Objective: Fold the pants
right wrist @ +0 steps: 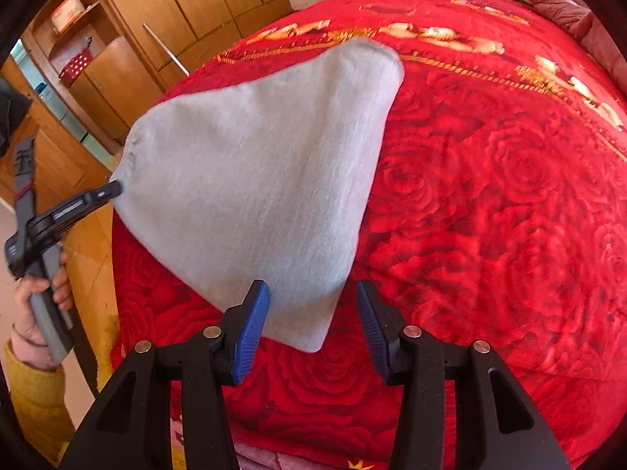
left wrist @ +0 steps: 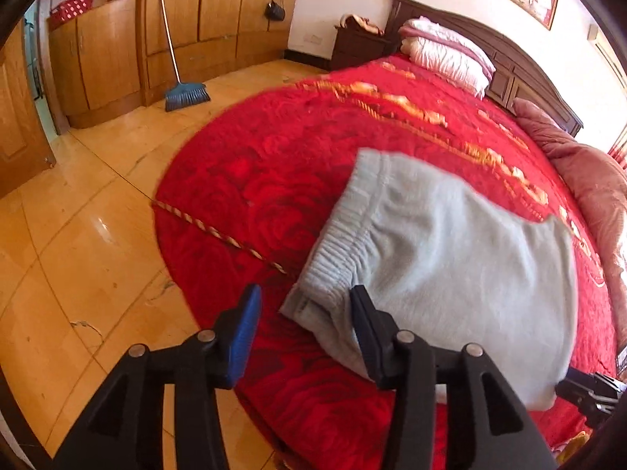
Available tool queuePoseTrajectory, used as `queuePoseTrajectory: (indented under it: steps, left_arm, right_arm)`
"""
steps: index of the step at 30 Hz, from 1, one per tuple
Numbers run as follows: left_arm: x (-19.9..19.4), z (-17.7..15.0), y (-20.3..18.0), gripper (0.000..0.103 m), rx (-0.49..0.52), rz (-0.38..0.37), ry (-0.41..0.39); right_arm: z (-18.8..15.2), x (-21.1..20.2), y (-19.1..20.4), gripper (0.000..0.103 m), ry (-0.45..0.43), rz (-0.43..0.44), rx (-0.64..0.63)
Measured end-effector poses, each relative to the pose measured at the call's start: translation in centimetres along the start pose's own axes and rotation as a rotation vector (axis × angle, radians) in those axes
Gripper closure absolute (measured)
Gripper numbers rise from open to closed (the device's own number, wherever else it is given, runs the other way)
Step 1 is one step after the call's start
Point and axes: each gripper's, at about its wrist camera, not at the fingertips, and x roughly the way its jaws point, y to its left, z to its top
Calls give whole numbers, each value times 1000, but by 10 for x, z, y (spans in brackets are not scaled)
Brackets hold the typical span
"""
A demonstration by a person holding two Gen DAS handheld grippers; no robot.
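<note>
Pants [left wrist: 450, 258], pale grey-blue fleece w/ ribbed elastic waistband, lie folded into a compact bundle on the red rose-patterned bedspread [left wrist: 298, 164], near the bed's floor-side edge. Placement is sensible: flat, soft surface, within reach of both tools.

Left gripper [left wrist: 305, 313], black frame w/ blue ribbed pads: jaws stand partly apart, nothing pinched. The waistband corner lies in the gap, one finger over the cloth edge. Whether the pad touches the cloth cannot be confirmed. Judgement: it is positioned to take or release the waistband end.

Right gripper [right wrist: 313, 321], same build: jaws partly apart over the opposite lower corner of the bundle; cloth sits between the pads but neither presses on it. Judgement: it is staged for a corner grab, so both ends can be lifted together for a further fold.

Right-wrist view also shows a hand [right wrist: 37, 286] in a yellow sleeve gripping the left tool's grey handle.

Blue-bristled broom [left wrist: 184, 90] leans on the wooden wardrobe, well clear of the work. Fold appears largely done.
</note>
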Motion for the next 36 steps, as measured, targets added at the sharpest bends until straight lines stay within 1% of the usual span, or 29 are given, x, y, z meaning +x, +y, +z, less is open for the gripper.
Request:
queuePoseTrajectory:
  steps: [4,6,8,10,11,12,13,14,15,16,17,18,19,20,21,22,23,24,27,29,32,35,36]
  left_arm:
    - [-32,8,-5,55,34,-55,-53]
    - [-37,20,-20,55,75,-105,-75]
    - [-34,31,-36,61,111,-148,-81]
    - [-24,40,-51,76,131,-192,-71]
    - [-16,46,-58,79,133,-216,-58]
    - [-4,51,-66,83,131,-241,-37]
    - [4,56,-72,86,128,-256,-24]
    - [11,58,-76,87,128,-265,-16]
    - [20,60,-80,87,131,-265,-10]
    - [29,62,-84,87,139,-246,-5]
    - [37,64,-87,88,147,-216,-5]
    - [47,65,-87,89,154,-168,-7]
    - [53,64,-86,94,151,-139,-8]
    - [61,63,-79,97,130,-119,-2]
    - [69,62,-69,100,89,-128,19]
    - [76,60,-61,101,45,-156,36]
    - [80,59,-53,101,7,-197,38]
    - [80,59,-50,101,-2,-213,35]
    - [79,59,-55,101,57,-193,27]
    - [78,57,-56,101,74,-186,23]
    - [76,55,-52,101,66,-196,27]
    - [63,56,-50,100,54,-219,32]
    - [58,56,-50,99,57,-223,28]
  right_arm:
    - [21,-19,-4,55,-89,8,15]
    - [36,-25,-4,55,-140,5,25]
    - [51,-26,-6,56,-197,37,44]
    - [66,-21,-9,70,-222,88,80]
    - [73,-15,-10,79,-217,118,97]
    - [80,-8,-11,82,-209,134,107]
    - [87,0,-12,82,-203,143,109]
    - [93,8,-12,82,-199,138,103]
    - [97,15,-12,83,-191,126,92]
    - [101,22,-12,83,-182,104,84]
    - [107,34,-14,85,-170,59,77]
    - [110,41,-16,86,-162,26,73]
    - [114,53,-20,89,-149,-22,69]
    - [118,62,-26,101,-138,-43,66]
    - [120,68,-30,103,-151,-43,61]
    - [122,69,-34,103,-169,-34,59]
    - [124,70,-38,103,-170,-31,64]
    - [126,71,-40,103,-168,-26,75]
    - [129,73,-45,103,-172,-18,83]
    - [129,73,-47,103,-175,-6,93]
    - [131,69,-49,103,-168,8,114]
    - [128,58,-48,102,-157,15,132]
    - [127,52,-48,98,-152,17,138]
